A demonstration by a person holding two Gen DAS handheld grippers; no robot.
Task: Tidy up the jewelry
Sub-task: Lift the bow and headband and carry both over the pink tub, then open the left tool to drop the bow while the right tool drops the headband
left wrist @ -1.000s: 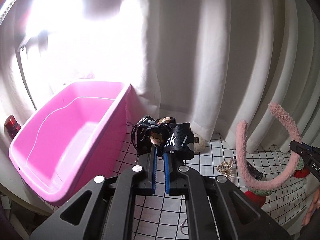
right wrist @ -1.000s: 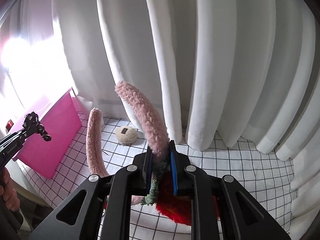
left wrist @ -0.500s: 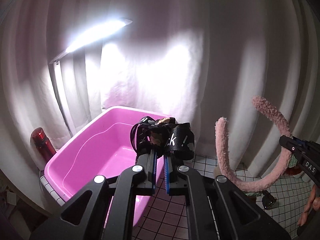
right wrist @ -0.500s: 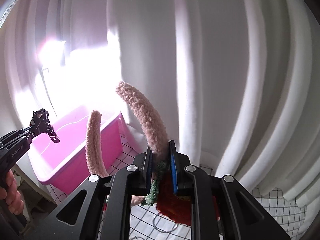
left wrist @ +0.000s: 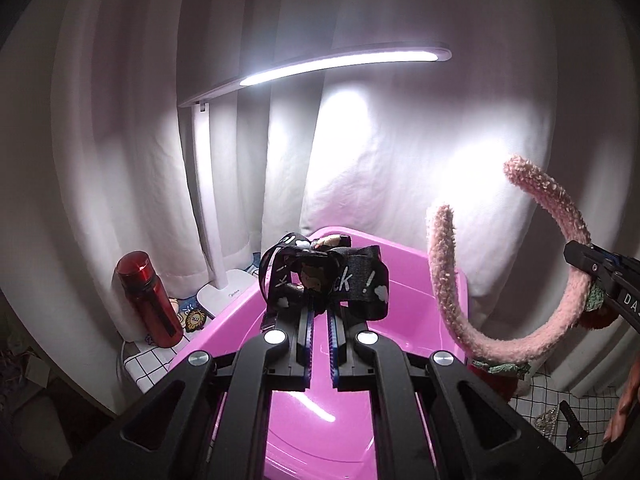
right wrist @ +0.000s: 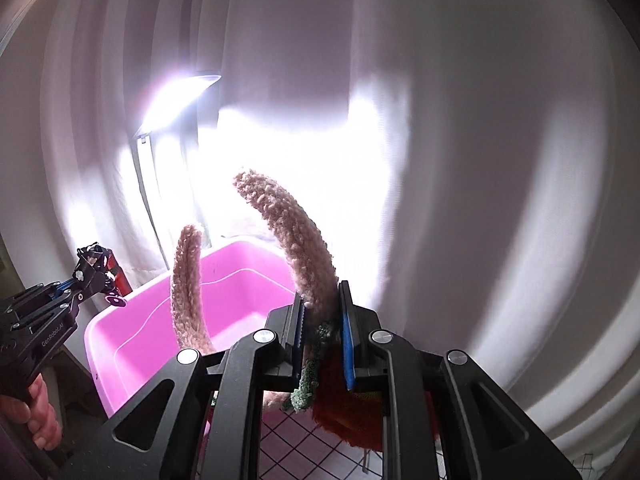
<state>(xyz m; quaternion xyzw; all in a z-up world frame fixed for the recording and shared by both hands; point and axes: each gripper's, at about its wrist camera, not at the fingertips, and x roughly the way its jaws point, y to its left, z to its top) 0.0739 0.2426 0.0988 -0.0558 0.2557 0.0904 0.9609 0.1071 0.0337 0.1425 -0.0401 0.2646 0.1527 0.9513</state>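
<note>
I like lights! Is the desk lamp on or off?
On. The desk lamp has a bright white strip glowing along its head, lighting the curtain behind it.

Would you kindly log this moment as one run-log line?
left tool: shut on black bow | right tool: shut on pink headband | both near pink tub

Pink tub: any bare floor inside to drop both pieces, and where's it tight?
The pink tub shows a bare floor from near wall to far wall; nothing seen inside. The left gripper holds the black bow clip above it, the right gripper the fuzzy pink headband at its right rim. Crowded: the tub's left corner, beside the red bottle and lamp base.
</note>
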